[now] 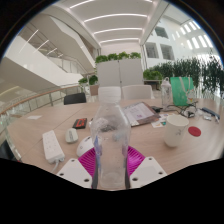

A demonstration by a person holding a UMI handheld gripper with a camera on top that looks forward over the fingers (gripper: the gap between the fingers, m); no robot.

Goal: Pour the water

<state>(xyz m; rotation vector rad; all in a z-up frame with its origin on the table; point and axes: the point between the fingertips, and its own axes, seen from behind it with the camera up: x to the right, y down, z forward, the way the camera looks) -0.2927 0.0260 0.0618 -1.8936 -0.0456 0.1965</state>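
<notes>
A clear plastic bottle (111,150) stands upright between the fingers of my tongs (112,166), and both magenta pads (133,158) press against its sides, so the tongs are clenched on it. The bottle fills the middle of my view and hides whatever lies straight behind it. Its lower part is cut off, so I cannot tell whether it rests on the surface (30,125) or is lifted. I cannot make out a water level through the plastic.

Beyond the bottle on the pale surface, a white cup (176,130) stands off to the right. Just beside the left finger lies a white oblong object (52,148), with a small white item (72,135) beyond it; I cannot tell what either is. A dark object (81,124) sits farther back, and papers (140,114) lie behind the bottle to the right.

A greenish bottle (178,92) stands far right, its details hard to read. Green plants (120,58) line the background under ceiling light strips (115,17).
</notes>
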